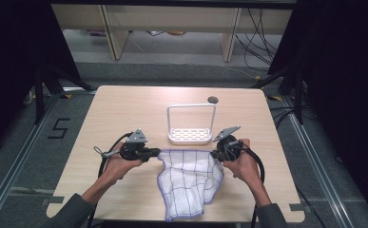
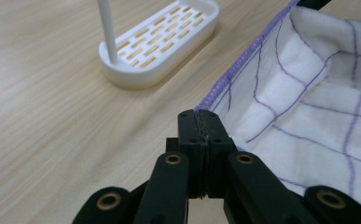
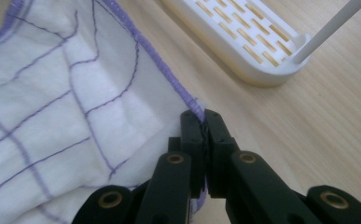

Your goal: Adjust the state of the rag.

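Note:
A white cloth (image 1: 191,183) with purple grid lines and a purple hem hangs between my two grippers, its lower part rumpled on the wooden table (image 1: 124,109). My left gripper (image 1: 159,153) is shut on the cloth's upper left corner; the left gripper view shows the hem (image 2: 225,79) pinched between the jaws (image 2: 200,116). My right gripper (image 1: 215,155) is shut on the upper right corner, with the cloth (image 3: 75,93) caught at the jaw tips (image 3: 201,116). Just beyond the stretched top edge stands a white slotted rack (image 1: 190,135) with a tall hoop.
The rack base (image 2: 162,42) sits close past the left jaws, and the same rack base (image 3: 243,37) lies ahead of the right jaws. A small dark hole (image 1: 213,99) marks the table's far side. Bare wood lies left and right of the cloth.

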The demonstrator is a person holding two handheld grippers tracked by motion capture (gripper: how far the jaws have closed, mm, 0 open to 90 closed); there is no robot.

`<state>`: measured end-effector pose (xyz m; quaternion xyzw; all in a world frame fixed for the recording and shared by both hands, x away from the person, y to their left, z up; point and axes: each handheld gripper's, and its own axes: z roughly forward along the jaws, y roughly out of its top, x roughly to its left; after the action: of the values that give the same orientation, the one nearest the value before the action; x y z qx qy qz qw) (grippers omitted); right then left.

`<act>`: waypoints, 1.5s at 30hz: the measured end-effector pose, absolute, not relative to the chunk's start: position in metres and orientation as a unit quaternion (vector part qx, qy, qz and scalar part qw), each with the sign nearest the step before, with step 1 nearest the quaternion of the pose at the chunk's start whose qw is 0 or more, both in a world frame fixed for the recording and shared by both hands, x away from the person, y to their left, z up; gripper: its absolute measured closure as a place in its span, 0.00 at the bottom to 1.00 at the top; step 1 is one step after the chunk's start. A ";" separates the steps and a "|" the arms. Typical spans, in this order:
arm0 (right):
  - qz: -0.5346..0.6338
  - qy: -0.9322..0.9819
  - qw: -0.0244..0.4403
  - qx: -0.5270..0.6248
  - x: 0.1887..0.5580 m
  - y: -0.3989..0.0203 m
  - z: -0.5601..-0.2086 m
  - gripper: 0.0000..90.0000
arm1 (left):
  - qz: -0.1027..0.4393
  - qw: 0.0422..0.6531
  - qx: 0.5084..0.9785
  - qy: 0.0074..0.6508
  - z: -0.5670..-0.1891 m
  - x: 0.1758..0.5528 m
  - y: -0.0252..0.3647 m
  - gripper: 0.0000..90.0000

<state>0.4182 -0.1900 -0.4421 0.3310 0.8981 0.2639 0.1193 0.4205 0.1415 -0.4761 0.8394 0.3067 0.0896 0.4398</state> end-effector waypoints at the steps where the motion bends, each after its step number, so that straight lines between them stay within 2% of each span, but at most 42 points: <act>1: 0.259 0.897 0.117 0.337 0.422 -0.189 -0.445 0.98 | 0.090 0.433 0.841 0.311 -0.480 0.423 0.141 0.98; 5: 0.256 0.890 0.111 0.361 0.435 -0.187 -0.460 0.86 | 0.092 0.421 0.847 0.312 -0.493 0.430 0.140 0.97; 6: 0.256 0.890 0.111 0.361 0.435 -0.187 -0.460 0.86 | 0.092 0.421 0.847 0.312 -0.493 0.430 0.140 0.95; 8: 0.266 0.881 0.115 0.375 0.437 -0.189 -0.464 0.72 | 0.078 0.428 0.839 0.328 -0.500 0.432 0.142 0.84; 10: 0.270 0.875 0.128 0.382 0.433 -0.191 -0.459 0.67 | 0.075 0.423 0.841 0.329 -0.500 0.432 0.144 0.68; 11: 0.274 0.871 0.142 0.382 0.430 -0.193 -0.455 0.63 | 0.082 0.426 0.827 0.357 -0.499 0.428 0.147 0.60; 15: 0.279 0.859 0.158 0.398 0.411 -0.203 -0.441 0.58 | 0.086 0.421 0.823 0.371 -0.489 0.416 0.161 0.48; 18: 0.285 0.853 0.169 0.403 0.397 -0.210 -0.443 0.57 | 0.077 0.429 0.821 0.369 -0.486 0.398 0.162 0.44; 22: 0.286 0.845 0.135 0.432 0.382 -0.217 -0.459 0.56 | 0.067 0.425 0.827 0.363 -0.488 0.381 0.159 0.42; 28: 0.288 0.852 0.120 0.419 0.377 -0.218 -0.477 0.54 | 0.051 0.423 0.831 0.358 -0.497 0.358 0.151 0.40; 32: 0.279 0.855 0.118 0.421 0.379 -0.216 -0.484 0.56 | 0.056 0.418 0.839 0.345 -0.499 0.349 0.146 0.42; 34: 0.275 0.859 0.120 0.414 0.381 -0.215 -0.488 0.60 | 0.054 0.414 0.843 0.340 -0.501 0.347 0.141 0.42; 35: 0.273 0.861 0.118 0.413 0.382 -0.213 -0.492 0.72 | 0.057 0.406 0.849 0.333 -0.504 0.347 0.136 0.43; 37: 0.269 0.867 0.120 0.401 0.383 -0.213 -0.493 0.76 | 0.055 0.407 0.848 0.335 -0.506 0.346 0.133 0.43; 39: 0.270 0.869 0.129 0.394 0.385 -0.212 -0.494 0.94 | 0.055 0.406 0.851 0.329 -0.506 0.345 0.131 0.42; 45: 0.279 0.869 0.133 0.386 0.386 -0.220 -0.481 0.98 | 0.056 0.407 0.852 0.325 -0.500 0.342 0.136 0.42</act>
<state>0.3857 -0.2198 -0.4805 0.3859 0.8693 0.2790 0.1327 0.3421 0.1363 -0.5003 0.8516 0.3253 0.0564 0.4072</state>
